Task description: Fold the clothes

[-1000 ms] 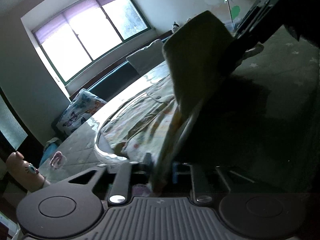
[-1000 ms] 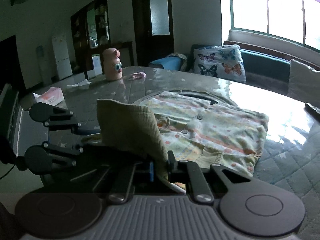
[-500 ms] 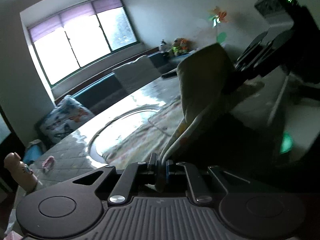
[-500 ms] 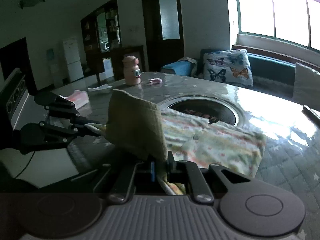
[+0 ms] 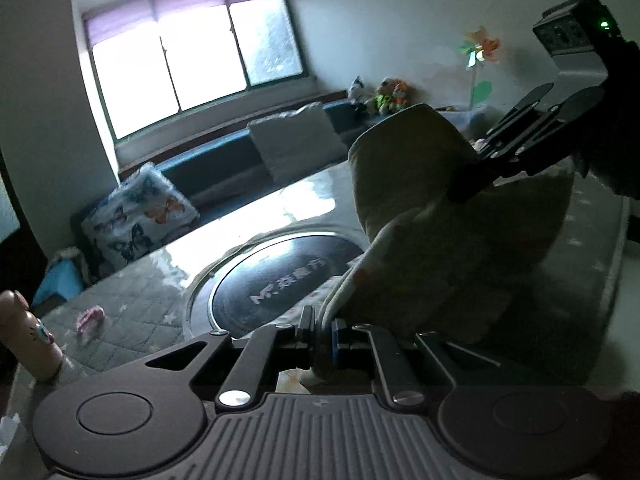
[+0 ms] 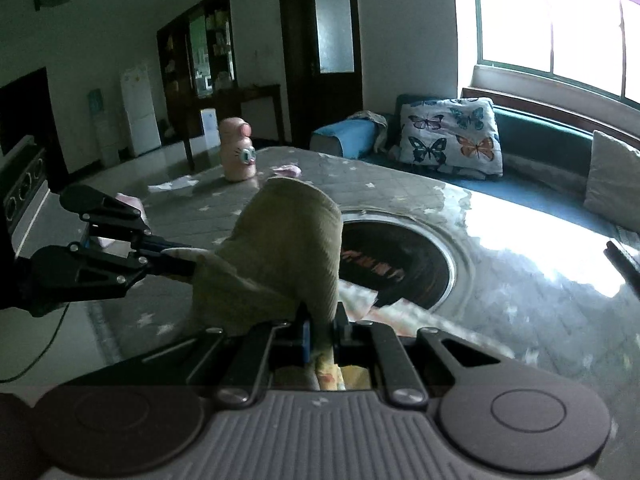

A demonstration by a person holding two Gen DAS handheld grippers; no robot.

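Note:
A small shirt [image 6: 288, 240] with an olive ribbed part and a pale printed body hangs in the air between both grippers. My right gripper [image 6: 320, 330] is shut on a fold of it at the bottom of the right wrist view. My left gripper [image 6: 188, 266] pinches its other side from the left. In the left wrist view my left gripper [image 5: 322, 330] is shut on the shirt [image 5: 404, 168], and the right gripper [image 5: 460, 192] clamps it from the upper right. The printed hem [image 6: 400, 312] trails near the table.
The table [image 6: 520, 300] has a grey quilted star cover and a round dark inset [image 6: 392, 260] in its middle. A pink bottle [image 6: 238, 152] and a small pink item [image 6: 288, 169] stand at the far side. A butterfly cushion [image 6: 452, 136] lies on the bench.
Both grippers rose with the shirt. Its printed body, which lay spread over the round inset, has come up off the table and the dark inset now shows.

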